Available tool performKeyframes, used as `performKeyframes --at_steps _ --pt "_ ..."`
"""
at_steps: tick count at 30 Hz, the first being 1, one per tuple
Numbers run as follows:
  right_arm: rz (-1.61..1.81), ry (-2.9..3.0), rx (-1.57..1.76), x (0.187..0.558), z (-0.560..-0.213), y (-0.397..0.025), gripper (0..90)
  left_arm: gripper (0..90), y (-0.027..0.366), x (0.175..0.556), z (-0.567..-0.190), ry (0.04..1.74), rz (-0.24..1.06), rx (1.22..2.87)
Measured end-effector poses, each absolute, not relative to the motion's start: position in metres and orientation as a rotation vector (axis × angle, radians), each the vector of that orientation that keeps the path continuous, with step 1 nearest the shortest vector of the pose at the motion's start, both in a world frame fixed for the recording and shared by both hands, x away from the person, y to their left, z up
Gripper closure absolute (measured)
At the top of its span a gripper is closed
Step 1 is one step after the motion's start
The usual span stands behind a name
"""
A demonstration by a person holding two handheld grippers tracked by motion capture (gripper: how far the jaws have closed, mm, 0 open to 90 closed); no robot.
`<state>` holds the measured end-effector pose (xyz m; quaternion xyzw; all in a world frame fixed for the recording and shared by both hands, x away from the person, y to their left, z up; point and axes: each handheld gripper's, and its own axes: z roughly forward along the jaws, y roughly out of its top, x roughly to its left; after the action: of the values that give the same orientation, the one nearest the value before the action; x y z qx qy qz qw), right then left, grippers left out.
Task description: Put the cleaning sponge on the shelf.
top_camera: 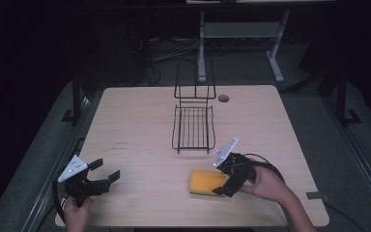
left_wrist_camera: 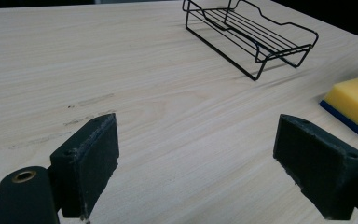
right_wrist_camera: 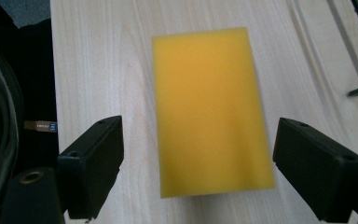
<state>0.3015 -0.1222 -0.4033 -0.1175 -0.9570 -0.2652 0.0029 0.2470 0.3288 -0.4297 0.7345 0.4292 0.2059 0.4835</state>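
A yellow sponge [top_camera: 205,181] with a blue underside lies flat on the wooden table [top_camera: 140,121], near the front edge. My right gripper [top_camera: 221,180] hovers at the sponge's right end. In the right gripper view the sponge [right_wrist_camera: 209,112] sits between the spread black jaws of the right gripper [right_wrist_camera: 198,158], which is open and not touching it. My left gripper [top_camera: 107,169] is open at the table's front left corner with nothing in it. From the left gripper [left_wrist_camera: 198,158] the sponge [left_wrist_camera: 354,102] lies far off to the right.
A black wire rack [top_camera: 193,126] with a tall back stands at the table's middle, beyond the sponge; the rack [left_wrist_camera: 251,37] also appears far ahead in the left gripper view. A round cable hole [top_camera: 223,98] sits near the back edge. Dark floor surrounds the table.
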Motion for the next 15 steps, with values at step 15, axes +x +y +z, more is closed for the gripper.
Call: performKeyframes --at_steps 15 --pt "-0.768 -3.010 -0.334 0.310 -0.409 -0.108 15.7 13.4 0.328 0.247 -0.429 1.041 0.499 1.788"
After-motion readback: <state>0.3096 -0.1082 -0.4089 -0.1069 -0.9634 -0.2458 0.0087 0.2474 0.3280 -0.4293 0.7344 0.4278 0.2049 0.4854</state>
